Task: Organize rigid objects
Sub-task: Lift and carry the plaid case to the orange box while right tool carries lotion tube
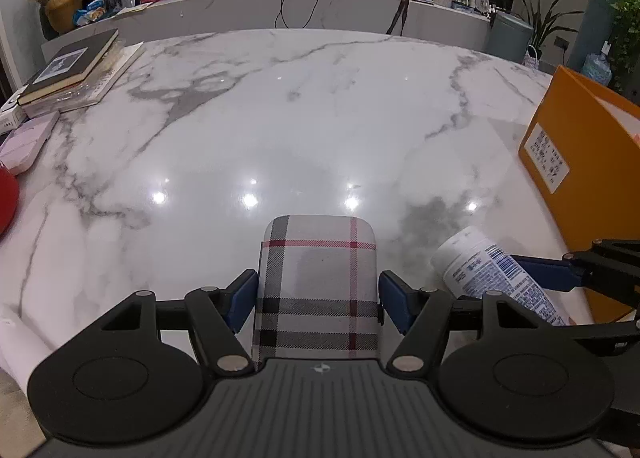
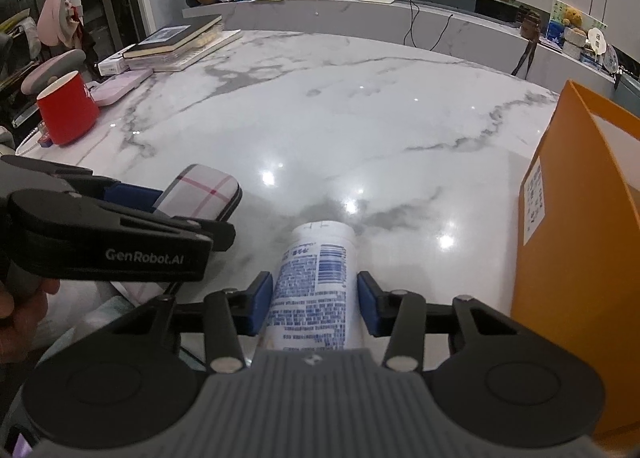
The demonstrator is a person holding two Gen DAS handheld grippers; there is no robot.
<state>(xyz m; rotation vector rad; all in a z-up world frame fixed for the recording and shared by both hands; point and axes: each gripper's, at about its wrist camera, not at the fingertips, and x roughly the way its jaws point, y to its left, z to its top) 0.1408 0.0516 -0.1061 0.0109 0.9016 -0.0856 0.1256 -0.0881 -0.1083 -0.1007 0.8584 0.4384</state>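
At near counter (image 1: 280,130) edge: left claw (image 1: 318,298) pinching plaid case (image 1: 318,282); right claw (image 2: 316,304) clamped on white bottle (image 2: 316,282). Pick-up step judged in hand. Next: lift both, carry toward orange box (image 2: 576,250) at right.

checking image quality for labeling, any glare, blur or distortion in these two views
Left wrist view: ceiling-light glare spots on the marble table just past the plaid case; fisheye bends the far table edge; dark vignette in the corners. Right wrist view: similar glare near the white bottle, whose label is slightly soft; orange box looks curved at the right edge.
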